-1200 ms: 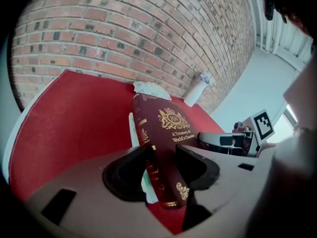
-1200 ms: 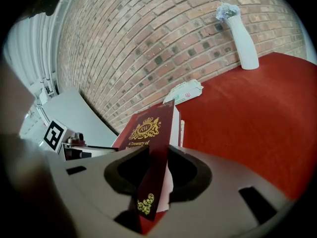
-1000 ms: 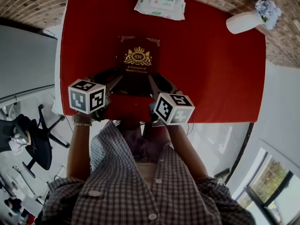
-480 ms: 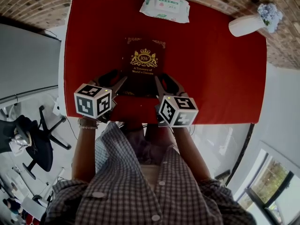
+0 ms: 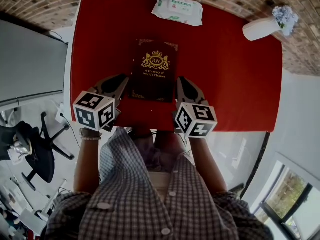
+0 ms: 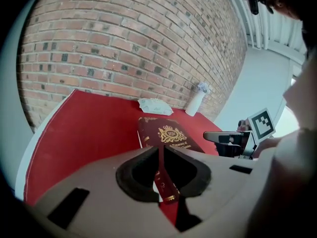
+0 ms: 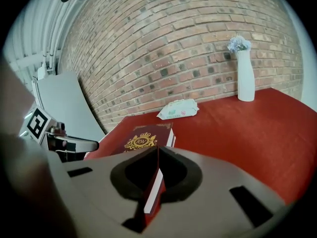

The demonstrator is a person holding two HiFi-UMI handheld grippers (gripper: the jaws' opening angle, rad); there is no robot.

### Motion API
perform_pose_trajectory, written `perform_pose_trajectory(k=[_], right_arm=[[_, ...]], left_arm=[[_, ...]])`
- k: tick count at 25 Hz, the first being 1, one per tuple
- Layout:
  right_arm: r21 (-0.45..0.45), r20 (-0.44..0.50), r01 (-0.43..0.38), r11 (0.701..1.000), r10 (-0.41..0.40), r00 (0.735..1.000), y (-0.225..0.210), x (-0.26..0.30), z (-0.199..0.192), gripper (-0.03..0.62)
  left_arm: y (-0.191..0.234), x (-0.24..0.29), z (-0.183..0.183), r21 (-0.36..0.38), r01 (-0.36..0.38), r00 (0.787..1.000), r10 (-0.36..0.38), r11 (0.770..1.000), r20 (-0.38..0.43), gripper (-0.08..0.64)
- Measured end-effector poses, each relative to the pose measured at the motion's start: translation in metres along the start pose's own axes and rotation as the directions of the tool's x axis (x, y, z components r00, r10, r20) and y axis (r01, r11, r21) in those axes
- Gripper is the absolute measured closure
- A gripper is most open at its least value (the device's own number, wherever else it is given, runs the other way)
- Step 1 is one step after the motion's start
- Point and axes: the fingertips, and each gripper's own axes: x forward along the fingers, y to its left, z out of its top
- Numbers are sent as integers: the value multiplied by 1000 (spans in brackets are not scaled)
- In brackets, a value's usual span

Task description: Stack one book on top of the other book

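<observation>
A slim white vase (image 5: pixel 260 28) stands at the desk's (image 5: pixel 230 84) 2 o'clock corner, smooth and cylindrical. It holds a small bunch of pale blue flowers (image 5: pixel 286 10). At 12 o'clock lies a flat, soft white packet (image 5: pixel 178 9) with green print, its wrapper slightly crinkled. It is closed, so its contents cannot be seen.

A plain red cloth covers the desk, and a rough brick wall (image 7: pixel 173 48) runs along its far edge.

The book (image 5: pixel 154 69) lies at the middle of the desk, a little toward the near edge. It is a thick rectangular hardback with a dark maroon cover, a gold crest, gold lettering and gold corner ornaments. Its white page block shows along the right side.

The left hand-held gripper (image 5: pixel 120 84) is at the book's 7 o'clock corner. Its jaws have just been closing and now pinch the cover edge between their dark pads. The right hand-held gripper (image 5: pixel 185 86) is at the 5 o'clock corner. Its jaws have likewise just been closing and now clamp the cover and pages there.

Each carries a white cube with black square markers.
</observation>
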Motion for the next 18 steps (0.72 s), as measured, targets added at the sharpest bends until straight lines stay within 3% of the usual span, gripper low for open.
perform_pose_trajectory(k=[3, 18], right_arm=[[-15, 14, -17, 1000, 17, 1000, 4, -8, 6, 584], [-92, 78, -60, 994, 67, 995, 6, -54, 43, 584]], left_arm=[[-5, -8, 11, 17, 5, 999, -6, 1000, 48, 549], [-53, -45, 53, 71, 101, 977, -112, 992, 182, 552]])
